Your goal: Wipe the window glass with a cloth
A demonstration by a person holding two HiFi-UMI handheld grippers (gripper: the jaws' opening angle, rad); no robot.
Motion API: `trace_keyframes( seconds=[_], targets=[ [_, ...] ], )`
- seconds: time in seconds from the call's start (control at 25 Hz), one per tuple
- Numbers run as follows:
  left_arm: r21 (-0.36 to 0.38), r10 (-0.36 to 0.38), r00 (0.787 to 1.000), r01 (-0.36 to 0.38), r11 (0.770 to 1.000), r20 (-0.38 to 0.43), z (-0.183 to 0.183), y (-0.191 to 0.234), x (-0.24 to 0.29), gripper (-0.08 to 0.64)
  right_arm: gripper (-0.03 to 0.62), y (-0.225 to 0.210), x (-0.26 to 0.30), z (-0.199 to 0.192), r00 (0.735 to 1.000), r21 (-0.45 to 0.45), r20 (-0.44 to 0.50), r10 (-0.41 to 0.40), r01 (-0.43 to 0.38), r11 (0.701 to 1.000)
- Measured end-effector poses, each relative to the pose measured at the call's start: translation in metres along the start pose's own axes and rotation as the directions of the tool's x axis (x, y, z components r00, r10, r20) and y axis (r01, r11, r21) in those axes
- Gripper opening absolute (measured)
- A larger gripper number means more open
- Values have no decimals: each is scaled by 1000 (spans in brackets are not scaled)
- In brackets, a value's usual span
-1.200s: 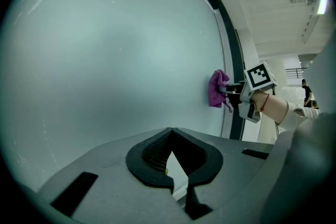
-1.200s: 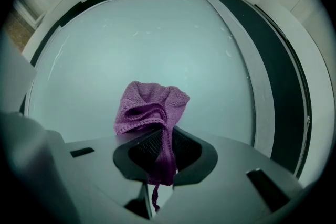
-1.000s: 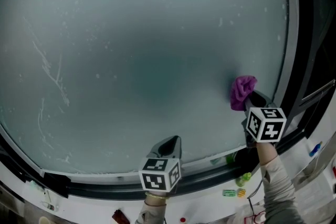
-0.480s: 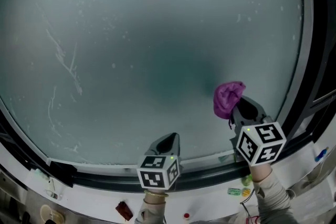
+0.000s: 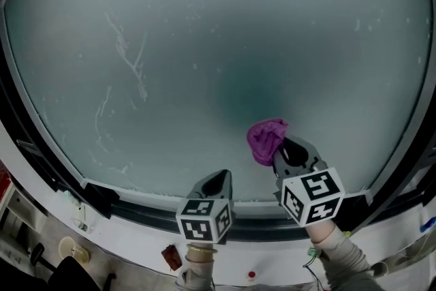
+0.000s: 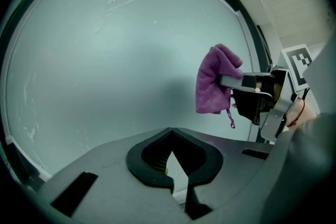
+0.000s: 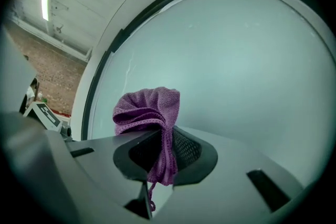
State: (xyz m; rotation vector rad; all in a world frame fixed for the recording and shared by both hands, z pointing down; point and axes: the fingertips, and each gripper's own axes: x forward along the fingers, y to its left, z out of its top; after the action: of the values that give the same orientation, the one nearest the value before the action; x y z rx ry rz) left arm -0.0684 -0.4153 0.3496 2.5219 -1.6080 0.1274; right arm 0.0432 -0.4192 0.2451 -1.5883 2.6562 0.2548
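Note:
The window glass (image 5: 204,44) is a large frosted pane that fills the head view. A crumpled purple cloth (image 5: 267,140) rests against its lower right part, and my right gripper (image 5: 285,150) is shut on it. In the right gripper view the cloth (image 7: 147,107) bulges out above the jaws, with a loose thread hanging below the right gripper (image 7: 161,136). My left gripper (image 5: 219,180) is shut on nothing, low by the frame and left of the cloth. In the left gripper view its jaws (image 6: 170,134) meet at the tip, and the cloth (image 6: 214,84) hangs to the right.
White smear streaks (image 5: 126,54) mark the upper left of the glass. A black frame (image 5: 136,211) curves round the pane's lower edge. Below it lies a white sill with a small red thing (image 5: 170,257) and a cup (image 5: 68,249).
My right gripper has carried the purple cloth left and down across the glass. The head view has shifted, so the streaks now sit further right. The left gripper has stayed by the lower frame.

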Motion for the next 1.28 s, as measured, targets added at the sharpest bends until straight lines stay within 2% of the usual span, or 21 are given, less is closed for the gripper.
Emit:
trace_keyframes(
  seconds=[0.28,0.52,0.88,1.28],
  targets=[
    [-15,110,994,-110,994,0,-6,41,-31,5,49,44,36,-29,994,41,-50,95,-93,995],
    [-20,159,987,-159,987,-6,-12,58,-43,5,49,54,55,-52,990,43,-92,110,-106,993],
    [-18,162,987,-163,987,-6,-13,61,-42,5,49,41,68,-68,988,27,-136,72,-69,997],
    [-9,105,994,-105,994,-6,-10,42,-23,5,49,13,52,-67,991,27,-133,18,-14,1000]
  ],
)
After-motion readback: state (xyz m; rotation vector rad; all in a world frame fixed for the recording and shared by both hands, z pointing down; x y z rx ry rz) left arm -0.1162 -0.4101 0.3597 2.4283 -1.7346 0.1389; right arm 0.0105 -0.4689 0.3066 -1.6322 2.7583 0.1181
